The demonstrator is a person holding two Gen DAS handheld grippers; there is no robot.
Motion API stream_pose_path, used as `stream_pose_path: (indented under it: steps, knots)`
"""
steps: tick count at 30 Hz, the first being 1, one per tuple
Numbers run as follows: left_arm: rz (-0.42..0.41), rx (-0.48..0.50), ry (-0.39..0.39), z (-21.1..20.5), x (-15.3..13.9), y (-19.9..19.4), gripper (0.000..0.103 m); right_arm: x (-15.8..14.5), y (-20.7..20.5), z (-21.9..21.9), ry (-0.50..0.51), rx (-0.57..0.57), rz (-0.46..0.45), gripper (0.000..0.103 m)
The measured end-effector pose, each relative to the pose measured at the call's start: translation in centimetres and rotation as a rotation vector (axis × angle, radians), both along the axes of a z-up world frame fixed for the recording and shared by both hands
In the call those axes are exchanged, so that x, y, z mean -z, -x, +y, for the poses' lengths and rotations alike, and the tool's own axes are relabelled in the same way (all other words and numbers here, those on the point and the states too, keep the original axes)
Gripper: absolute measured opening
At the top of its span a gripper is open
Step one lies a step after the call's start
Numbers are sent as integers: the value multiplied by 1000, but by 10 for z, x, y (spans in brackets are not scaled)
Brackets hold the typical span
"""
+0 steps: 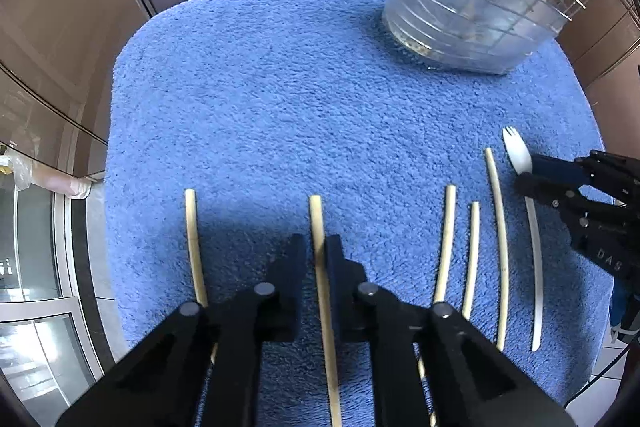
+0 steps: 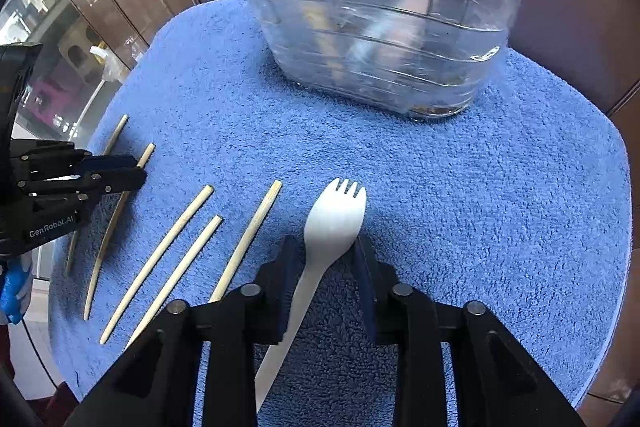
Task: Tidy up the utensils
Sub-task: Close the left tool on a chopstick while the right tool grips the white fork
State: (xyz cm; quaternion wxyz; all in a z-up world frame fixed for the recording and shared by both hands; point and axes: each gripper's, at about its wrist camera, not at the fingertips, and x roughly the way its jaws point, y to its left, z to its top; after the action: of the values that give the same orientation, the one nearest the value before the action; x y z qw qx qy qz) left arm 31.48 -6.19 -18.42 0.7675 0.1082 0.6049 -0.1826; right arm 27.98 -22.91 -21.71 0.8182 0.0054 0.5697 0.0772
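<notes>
Several pale wooden chopsticks lie in a row on a blue towel (image 1: 280, 87). My left gripper (image 1: 316, 247) is shut on one chopstick (image 1: 320, 275), low on the towel. A white plastic spork (image 2: 332, 223) lies right of the chopsticks; it also shows in the left wrist view (image 1: 518, 155). My right gripper (image 2: 326, 251) is open with its fingers on either side of the spork's neck. A clear tub with a wire rack (image 2: 380, 39) stands at the back, holding chopsticks and spoons.
Other chopsticks (image 2: 160, 259) lie between the two grippers, and one (image 1: 194, 247) lies left of the left gripper. The towel (image 2: 480, 207) ends on a brown surface. Brown cabinet fronts (image 1: 60, 7) stand behind and to the left.
</notes>
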Motion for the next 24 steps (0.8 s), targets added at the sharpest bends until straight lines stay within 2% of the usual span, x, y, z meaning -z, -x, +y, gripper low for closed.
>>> stream_pose_path:
  steps: [7,8,9,16,18,19,21,24]
  knots:
    - [-19,-21,32,12,-6,10,5,-2,4,-14,-107,26,-13,21]
    - [-25,-25,36,11,-5,12,5,-4,8,-20,-120,26,-17,6]
    - [-38,-29,40,14,-9,14,5,-7,12,-27,-129,27,-18,1]
    - [-70,-49,69,25,-27,26,5,-19,30,-38,-176,17,-44,0]
    - [-76,-54,75,27,-31,29,5,-21,31,-42,-163,8,-38,3]
    - [-76,-57,78,23,-34,31,5,-21,29,-39,-142,8,-40,8]
    - [-78,-59,86,23,-37,33,5,-21,23,-34,-102,11,-49,45]
    - [-78,-64,97,26,-38,34,5,-20,14,-28,-41,13,-59,47]
